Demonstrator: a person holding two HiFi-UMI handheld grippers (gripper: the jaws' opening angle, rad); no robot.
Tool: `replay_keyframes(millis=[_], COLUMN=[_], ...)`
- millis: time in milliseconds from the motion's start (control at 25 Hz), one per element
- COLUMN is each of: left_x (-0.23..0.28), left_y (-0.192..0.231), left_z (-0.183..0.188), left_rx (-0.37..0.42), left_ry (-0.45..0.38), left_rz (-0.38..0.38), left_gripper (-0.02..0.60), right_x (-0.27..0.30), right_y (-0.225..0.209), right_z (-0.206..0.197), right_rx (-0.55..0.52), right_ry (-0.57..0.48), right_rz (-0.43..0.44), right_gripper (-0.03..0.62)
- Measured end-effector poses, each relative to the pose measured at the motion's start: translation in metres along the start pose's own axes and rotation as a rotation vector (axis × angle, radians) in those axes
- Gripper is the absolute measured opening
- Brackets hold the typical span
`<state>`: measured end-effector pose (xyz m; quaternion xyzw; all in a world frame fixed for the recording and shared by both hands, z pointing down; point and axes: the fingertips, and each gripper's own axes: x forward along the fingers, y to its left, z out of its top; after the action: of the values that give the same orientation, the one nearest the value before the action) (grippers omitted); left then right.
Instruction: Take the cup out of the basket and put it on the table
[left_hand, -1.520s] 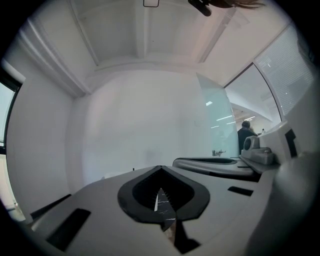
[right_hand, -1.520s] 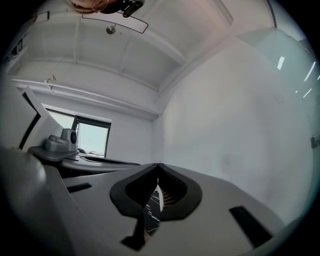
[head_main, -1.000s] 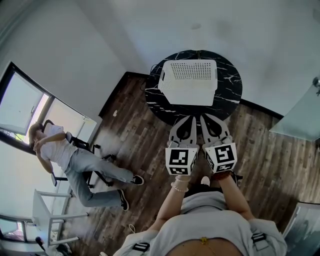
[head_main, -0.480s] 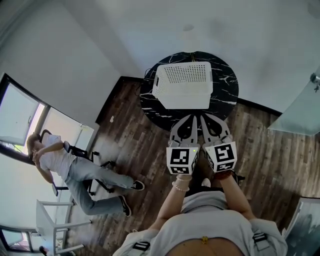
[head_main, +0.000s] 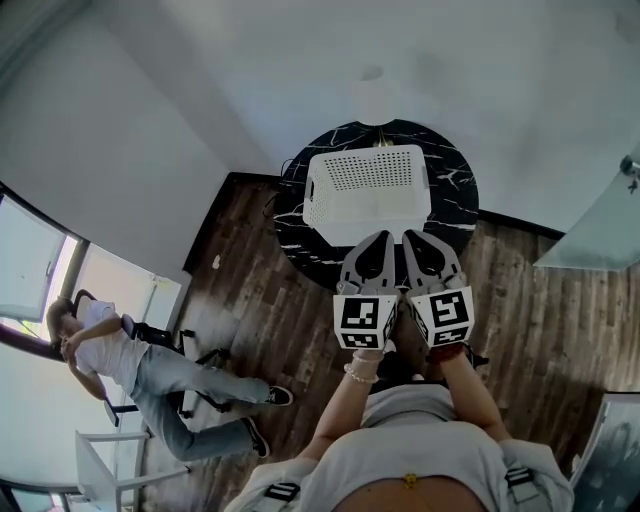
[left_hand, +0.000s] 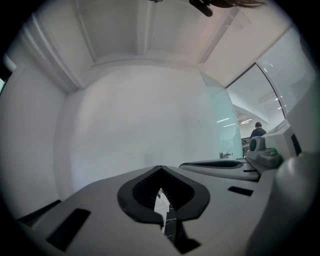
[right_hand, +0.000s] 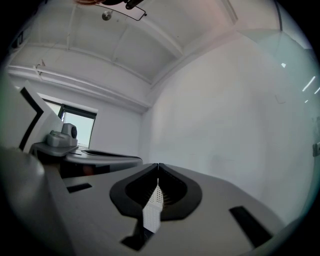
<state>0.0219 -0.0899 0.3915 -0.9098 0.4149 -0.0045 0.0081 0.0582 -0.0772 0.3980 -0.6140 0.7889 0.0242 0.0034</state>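
A white perforated basket (head_main: 368, 190) stands on a round black marble table (head_main: 455, 195) ahead of me. No cup shows in any view, and I cannot see inside the basket. My left gripper (head_main: 383, 236) and right gripper (head_main: 408, 236) are held side by side just short of the table's near edge, both shut and empty. In the left gripper view the left gripper (left_hand: 161, 168) points up at a white wall, and only a sliver of the basket (left_hand: 160, 202) shows through its gap. The right gripper (right_hand: 158, 165) also shows a sliver of the basket (right_hand: 151, 210).
The floor is dark wood planks (head_main: 270, 320). A person sits on a chair (head_main: 140, 365) at the lower left near a window. A glass partition (head_main: 595, 225) stands to the right. White walls close in behind the table.
The table and basket have come nearer to the grippers' tips in the head view. Both grippers stay shut and side by side. The seated person has slid toward the lower left.
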Motion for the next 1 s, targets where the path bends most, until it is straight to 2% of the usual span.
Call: replay_keyframes(millis=[440,1000], left_x=[0.046,0.056], left_y=[0.056,0.111], left_z=[-0.008,-0.026], left_rx=[-0.036,-0.069], left_ry=[0.009,0.039], left_rz=[-0.073,-0.076], left_gripper=[0.005,0.005], right_x=[0.069,0.120], right_y=[-0.016,0.010], right_z=[-0.011,-0.028], right_rx=[-0.002,0.020], right_ry=[0.010,0.038], right_rz=[-0.094,-0.093], right_gripper=[0.009,0.009])
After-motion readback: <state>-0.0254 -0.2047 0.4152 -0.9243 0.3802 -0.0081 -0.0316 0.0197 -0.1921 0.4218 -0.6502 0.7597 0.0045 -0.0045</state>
